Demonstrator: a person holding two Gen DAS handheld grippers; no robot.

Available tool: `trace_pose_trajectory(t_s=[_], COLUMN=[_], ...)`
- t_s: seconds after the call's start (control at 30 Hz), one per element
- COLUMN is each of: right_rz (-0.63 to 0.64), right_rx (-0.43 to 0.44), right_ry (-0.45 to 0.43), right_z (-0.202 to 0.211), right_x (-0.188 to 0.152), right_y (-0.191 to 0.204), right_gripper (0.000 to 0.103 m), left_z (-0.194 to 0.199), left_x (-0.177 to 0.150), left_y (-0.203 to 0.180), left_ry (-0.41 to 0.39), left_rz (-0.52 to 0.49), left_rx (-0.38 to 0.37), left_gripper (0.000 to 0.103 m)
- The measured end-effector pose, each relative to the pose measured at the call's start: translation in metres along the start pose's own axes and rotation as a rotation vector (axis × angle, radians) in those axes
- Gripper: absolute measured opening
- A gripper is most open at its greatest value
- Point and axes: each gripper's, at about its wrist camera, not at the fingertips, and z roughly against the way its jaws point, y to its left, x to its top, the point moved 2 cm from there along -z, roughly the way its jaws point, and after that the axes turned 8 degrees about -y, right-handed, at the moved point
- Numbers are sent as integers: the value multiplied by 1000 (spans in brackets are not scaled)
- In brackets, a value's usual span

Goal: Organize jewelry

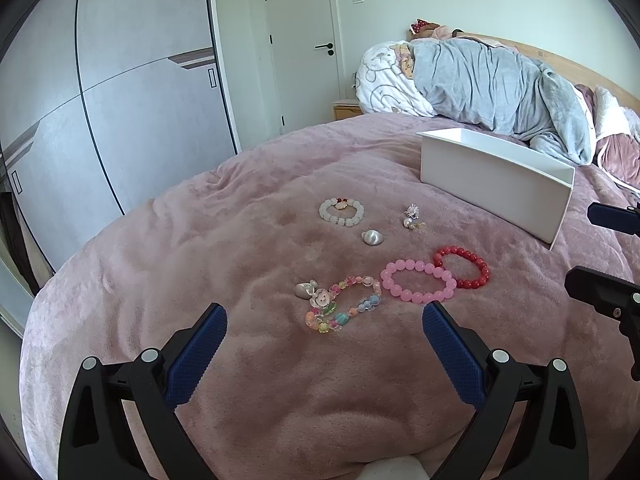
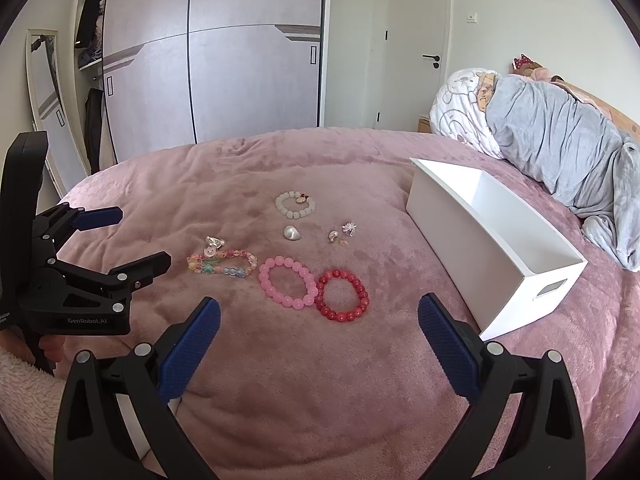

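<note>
The left gripper [image 1: 324,320] is hovering low over the pink blanket [image 1: 248,400] with its jaws spread wide and nothing between them, and the right gripper [image 2: 319,312] is doing the same, jaws apart and empty. Just ahead of the left gripper the multicoloured bracelet [image 1: 342,304] is lying flat, with a small pale charm [image 1: 306,289] touching its far left end. Ahead of the right gripper the pink bracelet [image 2: 287,283] and the red bracelet [image 2: 342,295] are resting side by side, touching. Farther out a white oval piece [image 2: 292,233] is sitting alone, a pair of small clear earrings [image 2: 343,233] is lying to its right, and the white bracelet [image 2: 295,205] is lying beyond them all. The white box [image 2: 448,216] is standing on the blanket to the right, well apart from the jewelry, and what shows of its inside is looking bare. By that, the sorting is hardly begun: every piece in view is still lying on the blanket, none is being held, and all of them are waiting to be carried to the box. The nearest bracelets look like the easiest first picks.
</note>
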Motion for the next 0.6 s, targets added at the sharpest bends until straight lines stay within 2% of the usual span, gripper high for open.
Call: trace_pose_trajectory(t_s=[0.6], right_rz=[0], right_rx=[0], right_ry=[2], right_z=[-1], right_x=[-1], right_y=[0], right_gripper=[98], left_z=[1], left_x=[4], left_y=[-1], left_ry=[1], left_rz=[14], left_rx=[-5], left_gripper=[99])
